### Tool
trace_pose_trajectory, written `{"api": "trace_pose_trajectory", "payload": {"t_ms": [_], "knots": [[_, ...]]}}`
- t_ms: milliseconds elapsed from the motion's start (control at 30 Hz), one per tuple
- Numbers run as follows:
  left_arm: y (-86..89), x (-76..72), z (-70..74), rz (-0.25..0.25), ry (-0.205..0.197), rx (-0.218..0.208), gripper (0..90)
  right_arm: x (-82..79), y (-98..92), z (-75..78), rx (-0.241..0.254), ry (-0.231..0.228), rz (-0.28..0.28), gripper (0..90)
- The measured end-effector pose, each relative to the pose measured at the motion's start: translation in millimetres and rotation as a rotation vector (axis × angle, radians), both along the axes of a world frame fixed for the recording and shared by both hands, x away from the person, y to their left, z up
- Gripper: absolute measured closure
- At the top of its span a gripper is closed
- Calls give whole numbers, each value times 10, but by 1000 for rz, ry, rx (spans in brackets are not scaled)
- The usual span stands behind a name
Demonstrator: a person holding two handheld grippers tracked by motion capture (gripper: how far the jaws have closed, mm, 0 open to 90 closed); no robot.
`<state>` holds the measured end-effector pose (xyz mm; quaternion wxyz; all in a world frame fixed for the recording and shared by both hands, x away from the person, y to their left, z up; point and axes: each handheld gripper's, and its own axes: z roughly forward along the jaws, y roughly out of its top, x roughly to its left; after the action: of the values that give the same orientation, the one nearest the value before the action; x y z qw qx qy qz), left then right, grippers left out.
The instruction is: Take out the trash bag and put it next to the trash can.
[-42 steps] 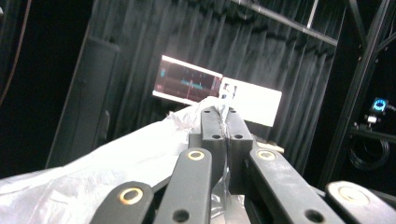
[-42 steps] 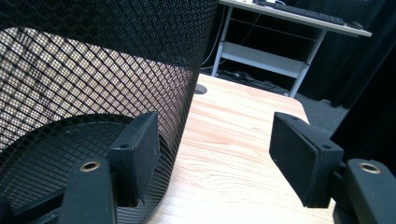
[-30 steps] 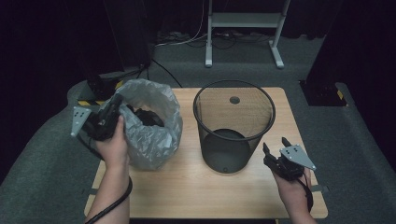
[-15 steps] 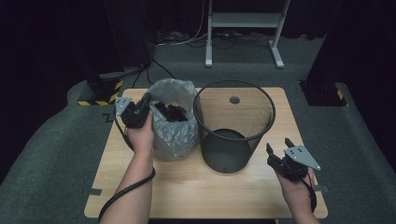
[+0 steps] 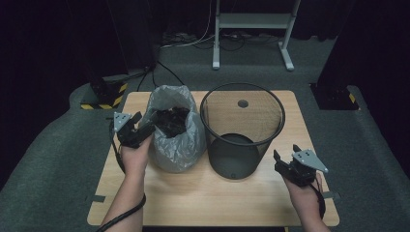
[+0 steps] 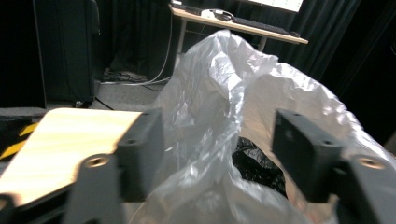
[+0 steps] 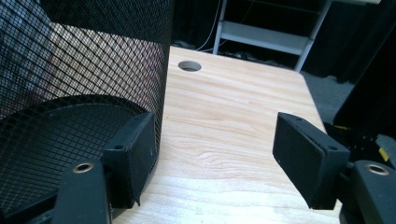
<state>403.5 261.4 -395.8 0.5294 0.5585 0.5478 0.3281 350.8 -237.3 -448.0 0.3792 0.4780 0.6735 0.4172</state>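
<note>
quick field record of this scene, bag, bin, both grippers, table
bag: grey plastic bag, mouth open, dark contents inside, left of bin
bin: black mesh wastebasket, upright, looks empty
left gripper: at bag's rim, jaws just opened, film between them, not pinched
right gripper: open, right of bin, holding nothing
table: wooden top, round hole

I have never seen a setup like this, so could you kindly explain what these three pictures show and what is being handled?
A person sits at a wooden table, holding a two-jaw tool in each hand. The high view looks down from above; the other two pictures come from cameras riding on each tool. On the table stand a clear plastic bag with dark contents and a black mesh bin. The left gripper has just been opening; its jaws straddle the bag's edge without pressing it. The right gripper is open beside the bin, holding nothing.
</note>
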Motion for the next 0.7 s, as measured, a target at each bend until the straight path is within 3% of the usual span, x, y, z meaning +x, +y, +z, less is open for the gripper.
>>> {"api": "trace_pose_trajectory", "payload": {"t_ms": [133, 267, 400, 500, 567, 700], "knots": [[31, -199, 63, -15, -24, 32, 226, 36, 6, -36, 7, 20, 7, 284], [37, -387, 20, -35, 2, 98, 193, 63, -6, -68, 28, 38, 7, 280], [66, -565, -60, -55, 35, 81, 169, 78, -14, -99, 35, 57, 12, 275], [66, -714, -149, -52, 62, 110, 160, 86, -24, -123, 30, 64, 11, 268], [79, -799, -242, -48, 83, 115, 164, 91, -40, -143, 33, 72, 10, 264], [157, -852, -503, -52, 199, 166, 156, 113, -88, -194, 59, 99, 3, 259]]}}
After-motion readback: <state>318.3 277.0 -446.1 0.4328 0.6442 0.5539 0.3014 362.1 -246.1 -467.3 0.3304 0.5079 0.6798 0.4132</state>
